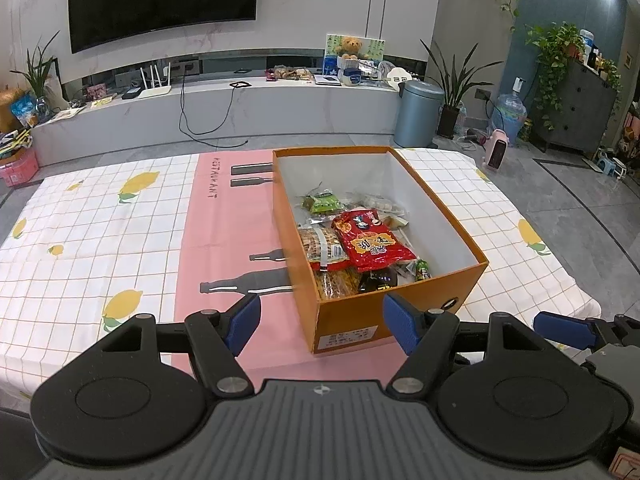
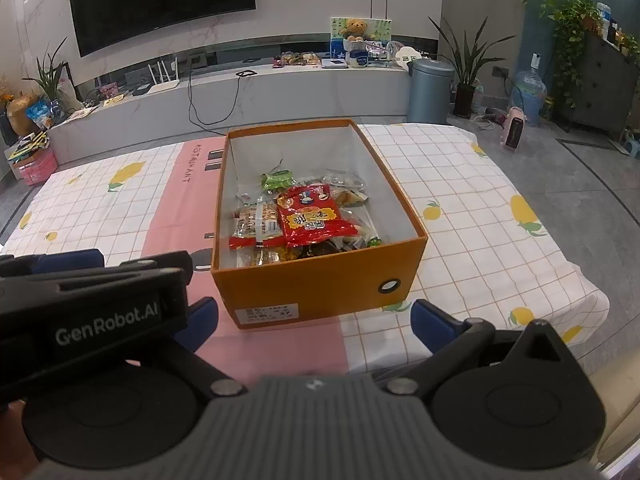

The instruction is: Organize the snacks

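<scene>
Left hand-held gripper (image 2: 100,280) before orange box (image 2: 320,280)

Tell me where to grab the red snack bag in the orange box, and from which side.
Probably best from straight above: the red snack bag lies flat on top of the pile, and the orange box walls block any side approach. Pinch its crimped near edge, which looks thin enough for the open right gripper.

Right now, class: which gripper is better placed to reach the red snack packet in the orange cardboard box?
Probably the right gripper: the orange cardboard box sits squarely ahead between its open jaws, with the red snack packet centred. The left gripper, also open, sees the box off to its right.
</scene>
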`<action>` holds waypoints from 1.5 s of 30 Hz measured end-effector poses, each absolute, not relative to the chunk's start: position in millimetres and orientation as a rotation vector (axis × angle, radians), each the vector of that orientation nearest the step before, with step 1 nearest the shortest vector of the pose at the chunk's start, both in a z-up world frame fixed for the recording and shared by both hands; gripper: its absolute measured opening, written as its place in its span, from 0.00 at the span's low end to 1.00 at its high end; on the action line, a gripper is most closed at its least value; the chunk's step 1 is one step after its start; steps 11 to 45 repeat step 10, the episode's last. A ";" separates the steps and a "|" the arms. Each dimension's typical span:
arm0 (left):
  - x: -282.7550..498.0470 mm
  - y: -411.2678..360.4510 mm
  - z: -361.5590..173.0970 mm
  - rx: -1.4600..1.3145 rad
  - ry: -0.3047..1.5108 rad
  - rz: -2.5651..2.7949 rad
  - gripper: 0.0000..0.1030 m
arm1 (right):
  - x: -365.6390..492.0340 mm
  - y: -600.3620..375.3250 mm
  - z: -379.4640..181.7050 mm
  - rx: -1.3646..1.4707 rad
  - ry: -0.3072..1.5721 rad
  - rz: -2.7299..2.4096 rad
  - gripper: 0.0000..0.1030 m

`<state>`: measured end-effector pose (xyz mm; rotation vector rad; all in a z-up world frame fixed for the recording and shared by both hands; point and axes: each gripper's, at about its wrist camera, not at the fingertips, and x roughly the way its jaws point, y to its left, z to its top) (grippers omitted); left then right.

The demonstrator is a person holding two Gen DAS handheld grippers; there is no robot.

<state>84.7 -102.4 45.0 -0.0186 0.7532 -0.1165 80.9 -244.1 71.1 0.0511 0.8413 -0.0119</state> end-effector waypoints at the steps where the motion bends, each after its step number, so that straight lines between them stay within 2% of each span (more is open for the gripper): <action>1: 84.7 -102.5 45.0 -0.019 0.754 -0.117 0.80 | 81.1 -243.9 70.7 0.051 0.842 -0.012 0.97; 45: 84.8 -101.3 42.4 -0.025 0.762 -0.114 0.80 | 80.6 -243.3 69.0 0.052 0.843 -0.009 0.97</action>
